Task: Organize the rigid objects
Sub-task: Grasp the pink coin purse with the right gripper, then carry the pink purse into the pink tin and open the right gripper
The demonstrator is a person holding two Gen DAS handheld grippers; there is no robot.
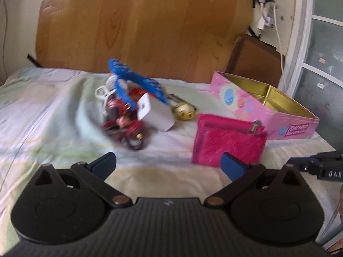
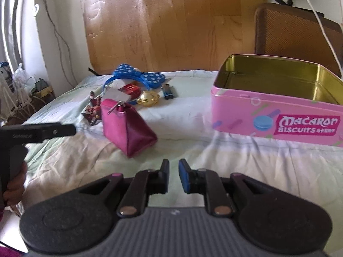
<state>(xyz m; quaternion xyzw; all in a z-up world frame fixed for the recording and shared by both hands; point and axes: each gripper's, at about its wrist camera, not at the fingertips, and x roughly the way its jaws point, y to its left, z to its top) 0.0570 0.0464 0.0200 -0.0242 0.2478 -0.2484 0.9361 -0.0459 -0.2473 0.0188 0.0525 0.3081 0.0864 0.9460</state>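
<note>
1. Your right wrist camera caught a blue lighter (image 2: 167, 91) behind the gold padlock (image 2: 148, 98); the left view lost it behind the pile.
2. Only your left wrist camera showed the white charger (image 1: 154, 116) clearly, sitting on the red tangle (image 1: 124, 120).
3. Your left gripper (image 1: 169, 166) was spread wide and empty, just short of the pink pouch (image 1: 227, 139).
4. Your right gripper (image 2: 173, 176) was nearly pressed together, pinching nothing.
5. The pink tin (image 2: 276, 107) stood open on the bedsheet (image 2: 193, 128) to the pouch's right, its visible inside bare.
6. The blue bow headband (image 2: 139, 78) lay over the pile by the wooden headboard (image 1: 139, 25).
7. Blur smeared the red items; you could not tell what they were.
</note>
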